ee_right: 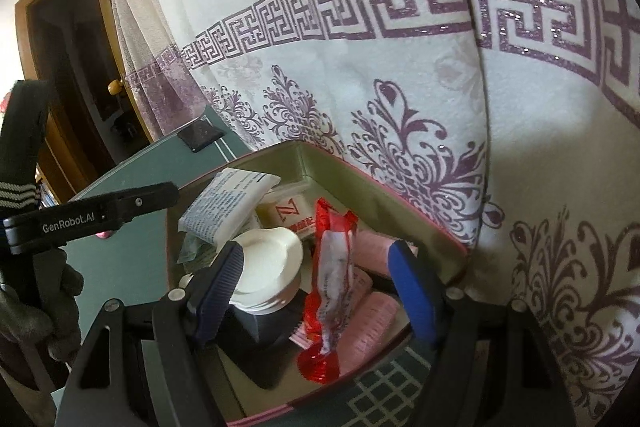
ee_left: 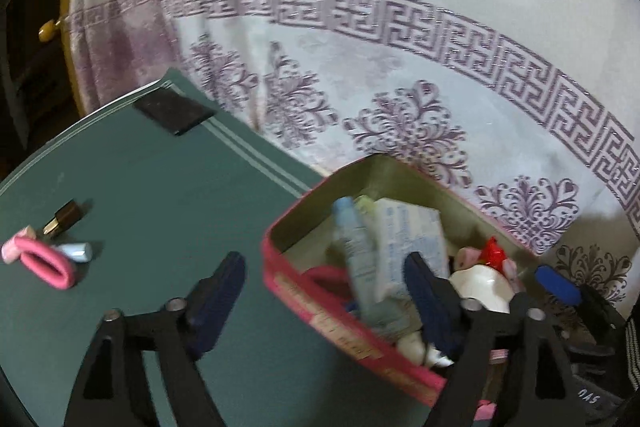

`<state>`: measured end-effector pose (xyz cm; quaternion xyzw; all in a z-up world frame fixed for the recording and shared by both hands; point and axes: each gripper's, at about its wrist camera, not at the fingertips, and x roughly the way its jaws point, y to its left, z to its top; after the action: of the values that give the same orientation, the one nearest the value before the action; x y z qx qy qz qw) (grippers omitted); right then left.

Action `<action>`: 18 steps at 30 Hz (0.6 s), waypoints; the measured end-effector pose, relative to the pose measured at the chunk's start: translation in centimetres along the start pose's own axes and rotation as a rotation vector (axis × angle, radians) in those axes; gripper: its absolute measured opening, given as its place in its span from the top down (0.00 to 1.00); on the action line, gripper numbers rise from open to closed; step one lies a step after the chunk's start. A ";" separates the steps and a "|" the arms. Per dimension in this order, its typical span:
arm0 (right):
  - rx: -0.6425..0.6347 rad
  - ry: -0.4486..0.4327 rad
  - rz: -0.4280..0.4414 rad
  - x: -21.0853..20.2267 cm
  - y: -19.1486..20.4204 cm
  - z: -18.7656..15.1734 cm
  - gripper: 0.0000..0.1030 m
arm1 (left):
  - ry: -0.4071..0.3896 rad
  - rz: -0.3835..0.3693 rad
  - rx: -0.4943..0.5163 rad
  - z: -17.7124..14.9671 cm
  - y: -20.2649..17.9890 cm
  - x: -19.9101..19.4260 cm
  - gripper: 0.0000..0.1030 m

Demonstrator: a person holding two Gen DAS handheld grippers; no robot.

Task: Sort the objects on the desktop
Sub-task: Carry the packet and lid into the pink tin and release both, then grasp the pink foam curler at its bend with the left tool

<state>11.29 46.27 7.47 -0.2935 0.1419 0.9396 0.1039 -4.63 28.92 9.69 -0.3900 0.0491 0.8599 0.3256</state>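
While the left tongs (ee_left: 324, 291) stand released with nothing pressed between their pads, they straddle the near wall of the pink tin (ee_left: 320, 311): one finger is over the green table (ee_left: 160, 187), the other inside the tin, close against the blue tube (ee_left: 356, 259) and the white paper packet (ee_left: 412, 247). A careless move from here could hook that wall and drag or tip the tin, or catch the tube, which leans loosely on the heap and looks likely to slide. The right tongs (ee_right: 320, 295) are likewise released and grasp nothing, hanging over the tin's other end above the white lid (ee_right: 268, 267) and the red wrapper (ee_right: 332, 287); the wrapper lies with its tail at the near rim, so a nudge there might flick it out onto the table. With both tongs crowding one small tin, I judge a clash between them the likeliest fault. Farther off on the table, still unsorted, lie the pink hair tie (ee_left: 48, 263), a small pale blue piece (ee_left: 76, 251) touching it and the lipstick (ee_left: 64, 219) just beside; the lipstick could roll if brushed. Beyond, a dark flat square (ee_left: 176, 111) sits near the table's far edge, against the patterned curtain (ee_left: 400, 67).
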 end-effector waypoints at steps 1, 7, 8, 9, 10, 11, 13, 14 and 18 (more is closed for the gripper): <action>-0.001 -0.002 0.004 -0.1 0.3 0.0 0.24 | 0.002 0.006 -0.012 -0.2 0.5 -0.1 0.17; -0.008 -0.008 0.036 -0.3 2.0 0.2 0.23 | 0.023 0.046 -0.074 -1.4 3.2 -0.5 0.17; -0.010 -0.008 0.043 -0.3 2.3 0.3 0.23 | 0.024 0.054 -0.082 -1.6 3.7 -0.7 0.17; -0.012 -0.008 0.050 -0.3 2.7 0.3 0.22 | 0.024 0.060 -0.090 -1.8 4.1 -0.8 0.17; -0.016 -0.007 0.058 -0.2 3.1 0.3 0.22 | 0.023 0.065 -0.099 -1.9 4.6 -1.0 0.17; -0.023 -0.005 0.068 -0.2 3.7 0.4 0.22 | 0.021 0.073 -0.111 -2.1 5.3 -1.3 0.17; -0.040 0.001 0.088 0.1 4.7 0.3 0.22 | 0.019 0.091 -0.131 -2.4 6.5 -1.7 0.17; -0.051 0.006 0.102 0.2 5.4 0.3 0.22 | 0.018 0.097 -0.139 -2.5 7.0 -1.9 0.17; -0.096 0.023 0.150 0.9 8.0 0.0 0.22 | 0.017 0.138 -0.192 -3.2 10.0 -2.8 0.17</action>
<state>8.33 38.83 8.63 -0.2974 0.1193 0.9471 0.0173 -7.24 18.59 7.75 -0.4224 -0.0039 0.8777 0.2263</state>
